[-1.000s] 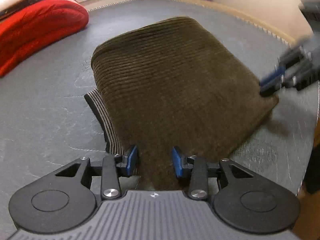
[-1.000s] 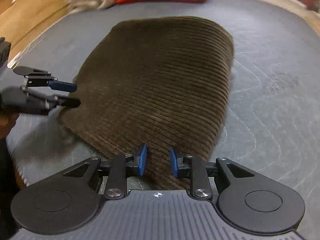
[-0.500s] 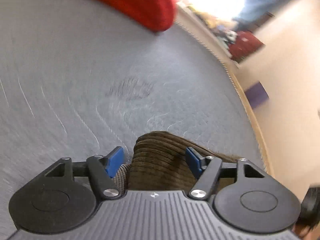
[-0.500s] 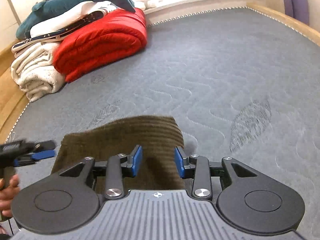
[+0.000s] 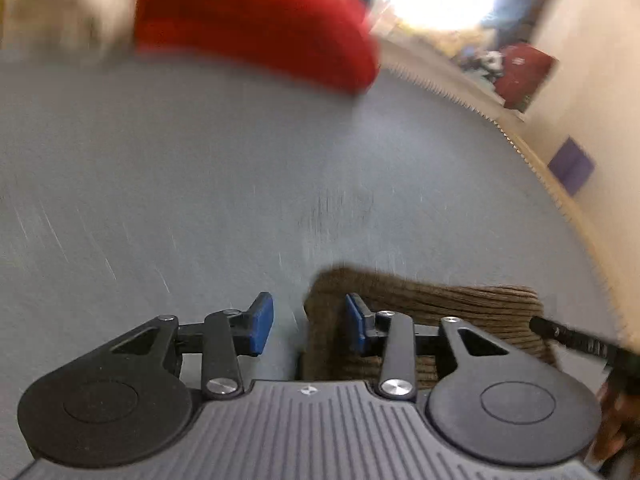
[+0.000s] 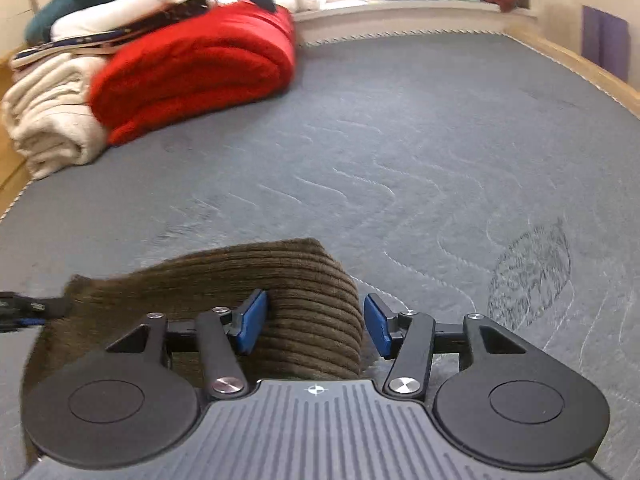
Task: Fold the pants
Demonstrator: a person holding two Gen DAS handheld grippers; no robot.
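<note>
Right wrist view: the folded pants [image 6: 280, 288] lie on the grey mattress [image 6: 420, 160]. The right gripper [image 6: 316, 322] is opening, its fingers [image 6: 252, 320] around the fold's end. The left gripper [image 5: 308, 322] is closing, with the pants' corner [image 5: 440, 300] against one finger only. A red blanket [image 6: 192, 68] lies well behind.

Brown corduroy pants [image 6: 304, 300] (folded) on grey mattress [image 6: 400, 160]

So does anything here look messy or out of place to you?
Nothing much. The brown pants lie folded in a bundle on the gray mattress, and the red blanket and the cream one sit stacked at the far end. The left view is just blurred.
</note>
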